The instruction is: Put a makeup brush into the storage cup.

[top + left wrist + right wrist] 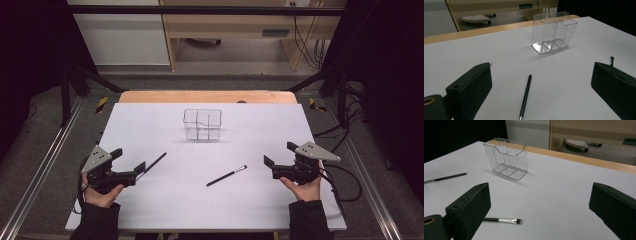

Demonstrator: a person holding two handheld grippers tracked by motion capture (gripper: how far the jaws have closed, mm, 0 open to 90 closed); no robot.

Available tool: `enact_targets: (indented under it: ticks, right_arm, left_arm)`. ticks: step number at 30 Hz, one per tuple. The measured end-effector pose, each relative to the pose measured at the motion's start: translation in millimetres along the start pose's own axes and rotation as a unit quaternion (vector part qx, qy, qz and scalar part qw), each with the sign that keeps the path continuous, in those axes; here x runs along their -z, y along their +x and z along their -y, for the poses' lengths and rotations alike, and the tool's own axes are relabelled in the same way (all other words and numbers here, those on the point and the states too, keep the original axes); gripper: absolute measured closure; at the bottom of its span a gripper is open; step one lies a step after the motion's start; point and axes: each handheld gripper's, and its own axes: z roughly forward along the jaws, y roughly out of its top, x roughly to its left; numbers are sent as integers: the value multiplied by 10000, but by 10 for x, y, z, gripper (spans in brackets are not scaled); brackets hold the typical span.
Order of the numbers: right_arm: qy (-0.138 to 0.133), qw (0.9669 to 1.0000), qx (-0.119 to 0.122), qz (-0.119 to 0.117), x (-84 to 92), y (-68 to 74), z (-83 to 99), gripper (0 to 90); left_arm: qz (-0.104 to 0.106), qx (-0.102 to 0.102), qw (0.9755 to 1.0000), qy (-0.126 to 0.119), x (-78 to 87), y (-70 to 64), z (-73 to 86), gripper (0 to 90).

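The big white table is in front of me. Past its far edge there is a strip of light wood.

Near the far middle of the table stands a clear plastic organizer. It stands upright and has a few little compartments inside. It is well apart from both of my claws.

My left claw is near the left side of the table, and I hold it in my left hand. Its two black jaws are wide apart, with nothing pinched between them. My right claw is near the right side, held in my right hand. Its jaws are wide apart too, and they hold nothing.

A thin black brush handle lies flat on the table just in front of my left claw. In the left gripper view it lies between the jaws, pointing toward the organizer, but the jaws do not touch it.

A small makeup brush with a silver band lies flat in the middle of the table, between my two claws, nearer the right one.
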Motion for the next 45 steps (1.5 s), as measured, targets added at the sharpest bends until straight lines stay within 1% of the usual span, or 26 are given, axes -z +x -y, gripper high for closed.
enact_targets:
  ticks: [5, 10, 15, 20, 26, 28, 40, 45]
  right_arm:
    - [14, 10000, 8, -3, 29, -11, -11, 42]
    - [63, 10000, 44, -18, 17, 2, -14, 42]
    - [177, 9997, 159, -75, -33, 67, -23, 41]
    - [222, 9994, 210, -146, -64, 112, -32, 41]
    - [301, 9990, 282, -169, -114, 154, -42, 42]
    - [400, 9984, 354, -201, -157, 204, -42, 42]
    - [638, 9952, 599, -441, -353, 411, -83, 42]
    - [741, 9937, 675, -507, -426, 472, -95, 42]
  left_arm:
    - [7, -42, 10000, 66, -23, -19, 13, 26]
    - [27, -41, 9999, 101, -38, -31, 27, 27]
    - [57, -61, 9998, 175, -68, -52, 40, 27]
    - [61, -94, 9997, 213, -80, -64, 49, 28]
    - [50, -113, 9996, 264, -94, -63, 63, 28]
    - [61, -114, 9995, 280, -97, -70, 65, 28]
    - [94, -197, 9992, 333, -123, -106, 68, 28]
    - [93, -191, 9990, 390, -144, -101, 75, 28]
